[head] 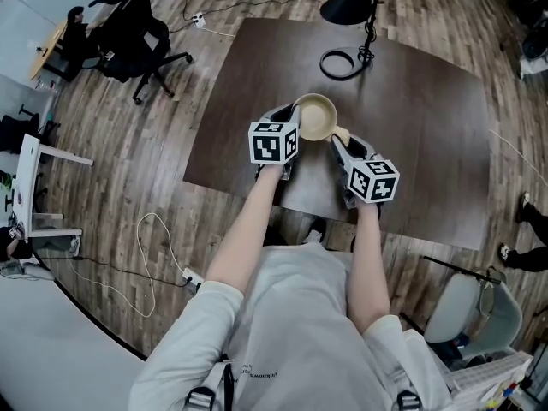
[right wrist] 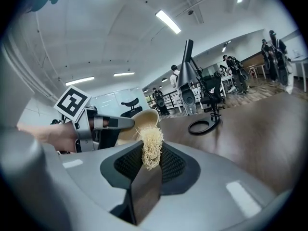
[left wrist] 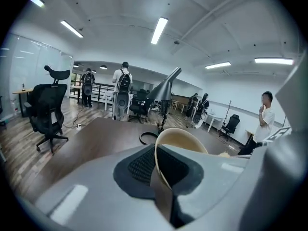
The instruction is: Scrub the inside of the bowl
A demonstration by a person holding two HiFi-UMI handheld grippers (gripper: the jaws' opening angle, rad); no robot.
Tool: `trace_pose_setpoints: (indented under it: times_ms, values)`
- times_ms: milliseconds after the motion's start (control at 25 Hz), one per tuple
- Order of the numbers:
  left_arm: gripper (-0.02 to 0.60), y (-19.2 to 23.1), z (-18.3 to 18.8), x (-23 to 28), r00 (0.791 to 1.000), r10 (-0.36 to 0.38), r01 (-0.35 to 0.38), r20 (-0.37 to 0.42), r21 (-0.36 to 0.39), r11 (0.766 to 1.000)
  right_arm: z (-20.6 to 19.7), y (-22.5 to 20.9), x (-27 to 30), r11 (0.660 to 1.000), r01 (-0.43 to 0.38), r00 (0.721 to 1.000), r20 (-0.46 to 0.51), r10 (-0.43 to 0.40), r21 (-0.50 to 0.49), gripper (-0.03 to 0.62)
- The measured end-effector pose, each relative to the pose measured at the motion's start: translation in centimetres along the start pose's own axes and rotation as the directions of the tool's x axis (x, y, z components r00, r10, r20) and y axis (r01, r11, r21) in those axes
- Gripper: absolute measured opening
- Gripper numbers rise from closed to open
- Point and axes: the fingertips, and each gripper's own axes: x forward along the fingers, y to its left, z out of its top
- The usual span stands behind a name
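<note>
A: While the left gripper [left wrist: 156, 166] has its fingers clamped on the near rim of the tan bowl [left wrist: 179, 141], the bowl looks lifted clear of the brown surface [head: 419, 135].

B: Noted. Right gripper [right wrist: 148, 166]: fingers pinched together on a straw-coloured fibre scrubber [right wrist: 150, 146], just beside the bowl's rim and not yet inside.

A: Risks?

B: The hold is on a thin rim only, so a hard sideways scrub could twist the bowl out. Only the scrubber's lower end is pinched, so drag may pull it free.
</note>
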Motion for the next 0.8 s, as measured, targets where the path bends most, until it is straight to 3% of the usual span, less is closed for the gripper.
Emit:
trace_pose_setpoints:
  times_ms: [440,800]
  values:
    - [0.013,0.5,1.9,1.6,1.000,0.019,-0.018,0.002,-0.098,0.995,1.8,-0.5,0.8,0.995,0.026,0.999,0.043,-0.022,-0.100,0.112]
    - [0.014,0.2,2.4,2.2,1.000,-0.018,0.021,0.019,-0.194,0.981,1.6,0.8,1.1,0.992,-0.026,0.996,0.080,0.037,-0.126,0.114]
